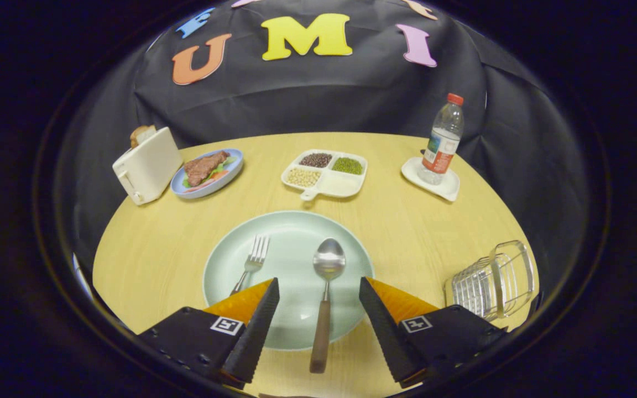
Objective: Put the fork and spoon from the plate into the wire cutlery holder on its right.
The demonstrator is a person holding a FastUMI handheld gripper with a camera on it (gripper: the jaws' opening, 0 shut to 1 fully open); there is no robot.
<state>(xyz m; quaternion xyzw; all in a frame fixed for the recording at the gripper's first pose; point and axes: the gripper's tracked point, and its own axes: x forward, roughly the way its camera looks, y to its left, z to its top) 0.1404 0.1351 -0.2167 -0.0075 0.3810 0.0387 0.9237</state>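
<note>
A pale green plate [291, 235] lies on the round wooden table just ahead of my fingers. On it rest a silver fork [252, 262], partly behind my left finger, and a spoon [327, 276] with a wooden handle that reaches over the plate's near rim. My gripper [318, 290] is open, and the spoon's handle lies between the fingers without touching either. The wire cutlery holder [492, 282] stands to the right of the plate, beside my right finger, and holds nothing.
Beyond the plate stand a white toaster [146, 165] with bread, a blue dish of meat and salad [208, 172], a divided tray of beans [325, 172], and a water bottle [441, 141] on a white coaster. Bare tabletop lies between the plate and the holder.
</note>
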